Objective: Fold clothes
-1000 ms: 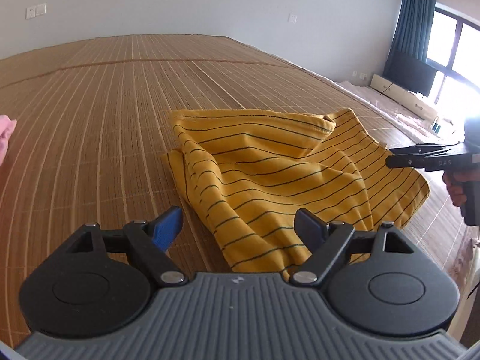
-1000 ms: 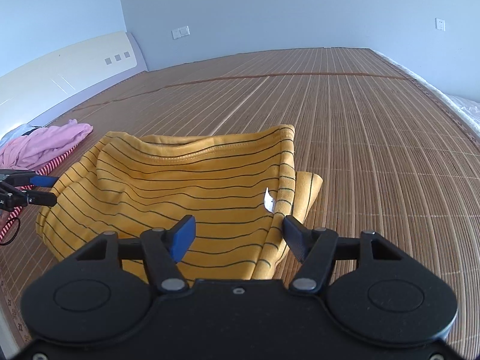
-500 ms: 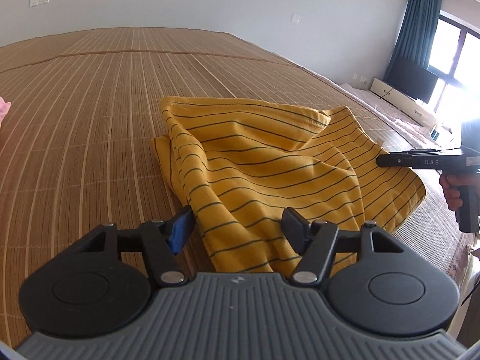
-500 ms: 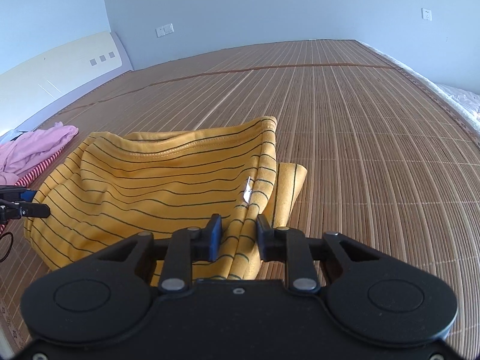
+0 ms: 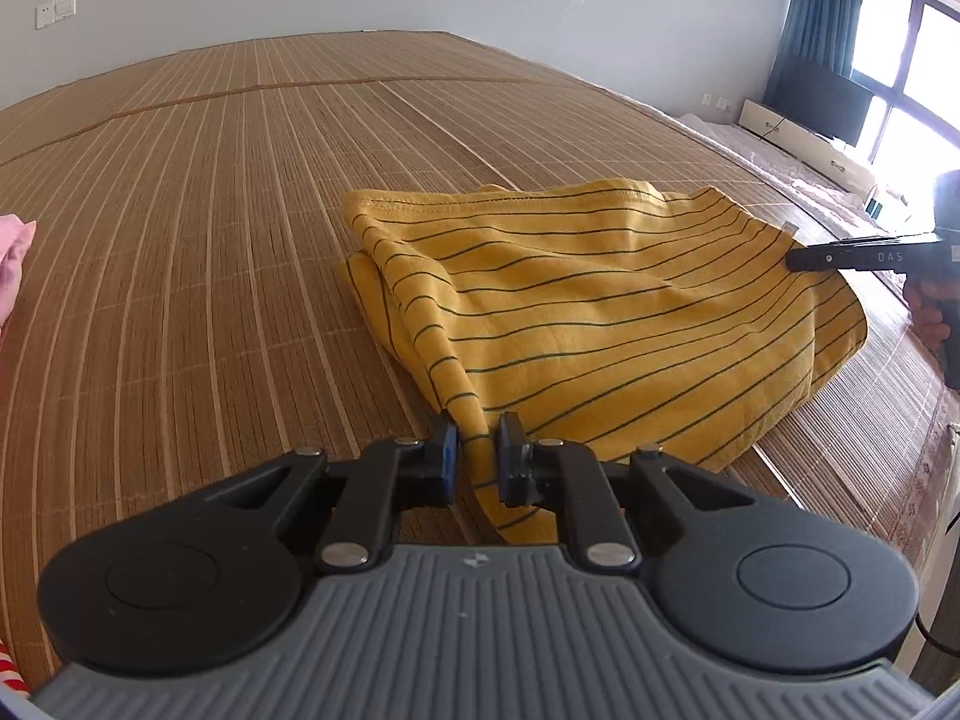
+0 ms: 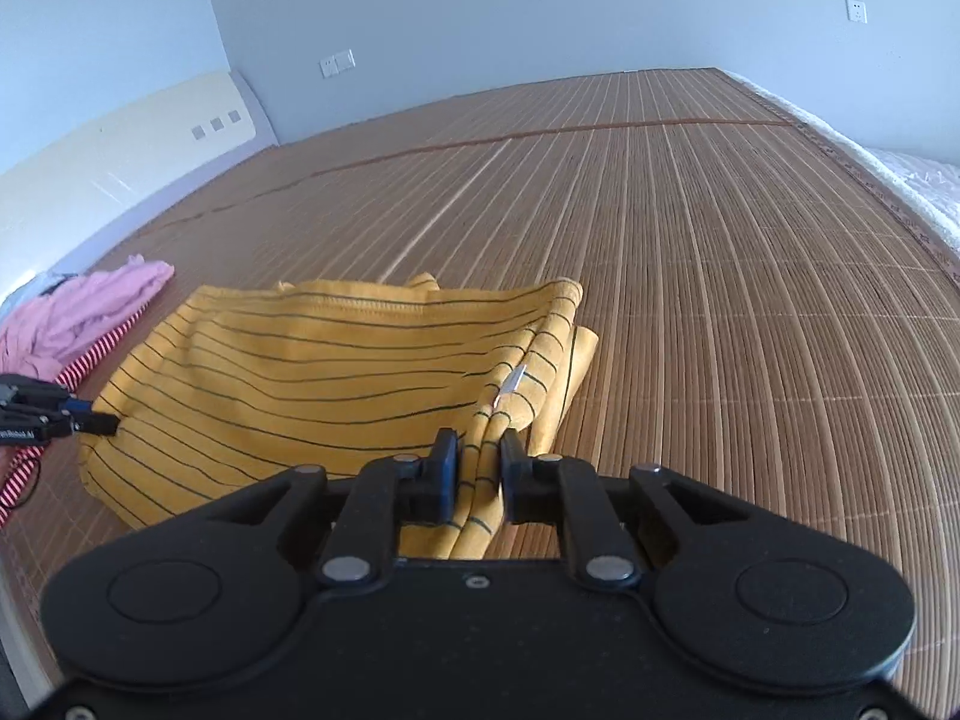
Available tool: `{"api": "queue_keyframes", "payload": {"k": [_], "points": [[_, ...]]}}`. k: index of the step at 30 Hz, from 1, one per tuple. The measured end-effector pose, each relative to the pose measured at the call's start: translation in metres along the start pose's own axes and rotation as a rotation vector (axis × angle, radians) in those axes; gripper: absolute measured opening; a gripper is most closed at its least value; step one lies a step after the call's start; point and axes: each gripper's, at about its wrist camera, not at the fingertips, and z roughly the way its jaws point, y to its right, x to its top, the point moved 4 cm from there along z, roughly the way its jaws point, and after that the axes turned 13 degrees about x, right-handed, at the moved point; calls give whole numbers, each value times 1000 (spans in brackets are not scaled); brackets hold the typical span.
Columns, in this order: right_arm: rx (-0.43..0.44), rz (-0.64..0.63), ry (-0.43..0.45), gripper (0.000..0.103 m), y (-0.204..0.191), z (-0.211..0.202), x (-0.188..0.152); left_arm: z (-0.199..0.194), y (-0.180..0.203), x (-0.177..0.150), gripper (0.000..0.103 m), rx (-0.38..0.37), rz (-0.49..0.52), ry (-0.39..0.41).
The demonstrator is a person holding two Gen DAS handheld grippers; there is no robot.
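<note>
A yellow garment with thin dark stripes (image 5: 600, 312) lies rumpled on a bamboo mat (image 5: 210, 210). My left gripper (image 5: 477, 441) is shut on its near left corner, fabric bunched between the pads. In the right wrist view the same garment (image 6: 330, 372) spreads to the left, and my right gripper (image 6: 479, 456) is shut on its near right edge, just below a small white tag (image 6: 513, 381). Each gripper shows in the other's view: the right one (image 5: 798, 258) at the garment's far right, the left one (image 6: 111, 423) at its left edge.
A pink garment (image 6: 78, 312) and a red-and-white striped one (image 6: 90, 357) lie left of the yellow one. A headboard (image 6: 120, 150) stands at the left; a window with blue curtain (image 5: 822, 18) is at the far right. The mat's edge (image 5: 900, 420) runs close on the right.
Both grippers went from open to shut on the yellow garment, the right first, then the left. The fabric is now drawn tauter between them.
</note>
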Motion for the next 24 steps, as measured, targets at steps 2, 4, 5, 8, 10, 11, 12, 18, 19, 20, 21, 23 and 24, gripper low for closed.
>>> {"api": "queue_keyframes", "payload": {"k": [2,4,5,8,10,11,12,18,19,20,21,23,24], "points": [[9,16,11,49,0,-9,-1,-12,-1,0,18,-14,-11,24],[49,50,19,55,-1,-20,-6,-18,-2,-3,26,-20,-27,32],[70,61,16,56,-2,-23,-9,-20,-2,-6,30,-20,-37,33],[114,78,16,57,-8,-28,-22,-20,1,-20,59,-52,-42,7],[115,78,-4,56,-12,-23,-27,-17,9,-26,59,-60,-19,-3],[104,71,-13,51,-15,-20,-28,-16,14,-29,59,-60,-5,-6],[88,61,-18,48,-18,-17,-29,-15,18,-31,59,-57,13,-7],[103,51,-21,54,-23,-24,-41,-14,27,-35,58,-25,55,25],[104,49,-14,54,-24,-25,-42,-14,28,-35,57,-25,61,28],[106,47,-11,45,-25,-26,-44,-14,29,-35,46,-26,68,30],[103,40,-10,23,-26,-24,-44,-14,30,-34,31,-19,78,32],[84,8,11,7,-28,-25,-41,-18,30,-31,15,14,115,43],[105,9,50,7,-27,-32,-38,-21,28,-29,14,24,136,53]]}}
